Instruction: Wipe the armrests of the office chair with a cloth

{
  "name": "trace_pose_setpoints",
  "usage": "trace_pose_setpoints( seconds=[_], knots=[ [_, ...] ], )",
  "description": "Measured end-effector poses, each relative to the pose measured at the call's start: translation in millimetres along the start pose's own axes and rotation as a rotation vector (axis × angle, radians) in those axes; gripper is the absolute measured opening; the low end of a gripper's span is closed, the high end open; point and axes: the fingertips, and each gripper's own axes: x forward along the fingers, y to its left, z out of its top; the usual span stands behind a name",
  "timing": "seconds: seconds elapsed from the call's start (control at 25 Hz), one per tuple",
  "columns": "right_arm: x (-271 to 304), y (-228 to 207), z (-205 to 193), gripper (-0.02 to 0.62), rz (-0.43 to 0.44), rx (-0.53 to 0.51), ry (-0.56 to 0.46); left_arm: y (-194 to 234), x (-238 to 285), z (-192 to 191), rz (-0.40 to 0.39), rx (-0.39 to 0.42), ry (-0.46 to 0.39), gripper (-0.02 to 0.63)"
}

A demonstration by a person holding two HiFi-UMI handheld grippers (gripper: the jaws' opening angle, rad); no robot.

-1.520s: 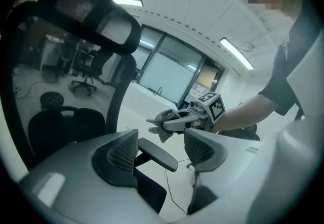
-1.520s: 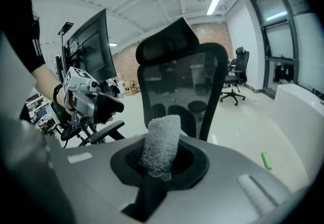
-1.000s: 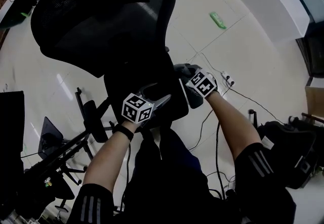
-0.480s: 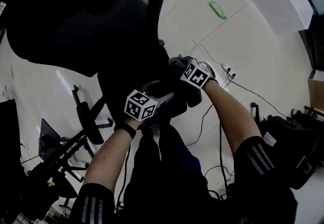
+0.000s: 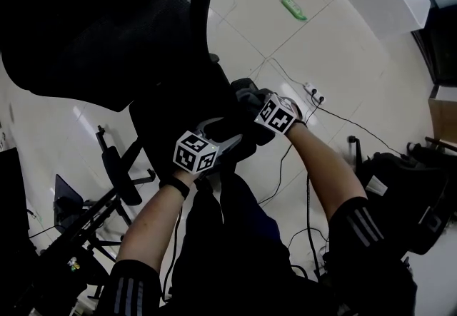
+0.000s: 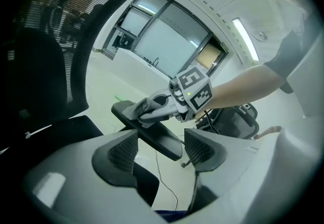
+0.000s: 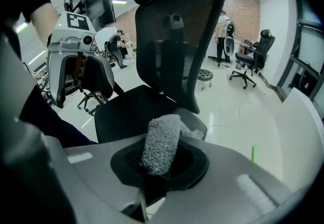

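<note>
Right gripper (image 7: 164,167) clamped on grey cloth (image 7: 161,142) | cloth pressed on far end of armrest (image 6: 157,134), placed to wipe | left gripper (image 6: 163,151) jaws apart, flanking armrest's near end, contact unclear, probably steadying office chair (image 5: 107,29)

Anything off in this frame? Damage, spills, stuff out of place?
Nothing damaged or spilled. One stray: a small green object lies on the floor beyond the office chair, and loose cables trail across the tiles. The right tool is shut on the grey cloth at the armrest.
</note>
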Motion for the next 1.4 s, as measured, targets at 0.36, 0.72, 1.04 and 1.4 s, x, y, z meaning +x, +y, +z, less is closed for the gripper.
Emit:
trace_pose_setpoints(
  seconds=[0.36, 0.72, 1.04, 1.4],
  knots=[
    [-21, 47, -40, 0.037, -0.043, 0.102, -0.024, -29, -5, -29, -0.048, 0.022, 0.032, 0.308],
    [-35, 94, -67, 0.037, -0.066, 0.201, -0.02, -52, -23, -57, -0.083, 0.027, 0.049, 0.308],
    [-39, 122, -78, 0.037, -0.066, 0.274, 0.001, -60, -43, -70, -0.098, 0.025, 0.042, 0.308],
    [-33, 161, -61, 0.037, -0.031, 0.279, -0.006, -49, -71, -68, -0.071, 0.0, -0.011, 0.308]
  ],
)
